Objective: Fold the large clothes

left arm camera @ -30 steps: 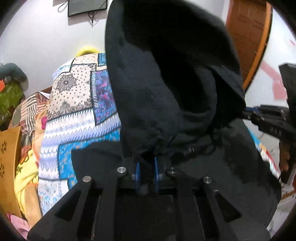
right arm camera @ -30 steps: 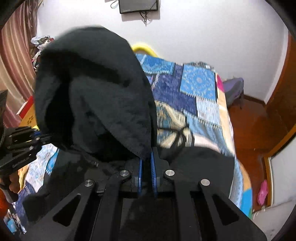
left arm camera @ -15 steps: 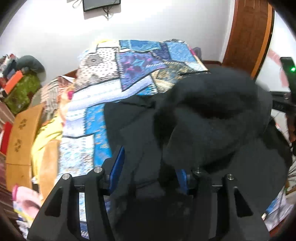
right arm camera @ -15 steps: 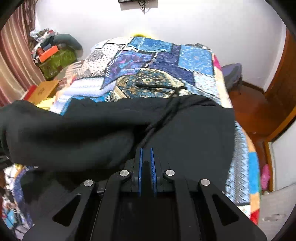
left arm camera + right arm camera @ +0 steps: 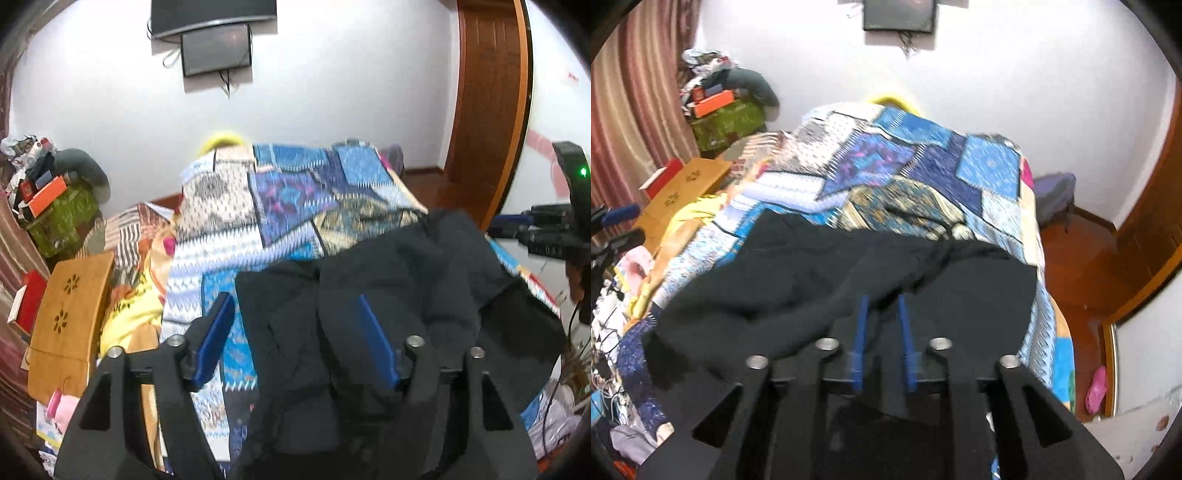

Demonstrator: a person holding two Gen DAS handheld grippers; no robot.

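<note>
Black garment (image 5: 399, 280) lying on bed (image 5: 280, 206), near edge. Left gripper (image 5: 295, 328) fingers opening wide, clear of cloth. Right gripper (image 5: 882, 325) fingers opening narrowly, gripping nothing.

Black garment (image 5: 849, 280) heaped on bed
</note>
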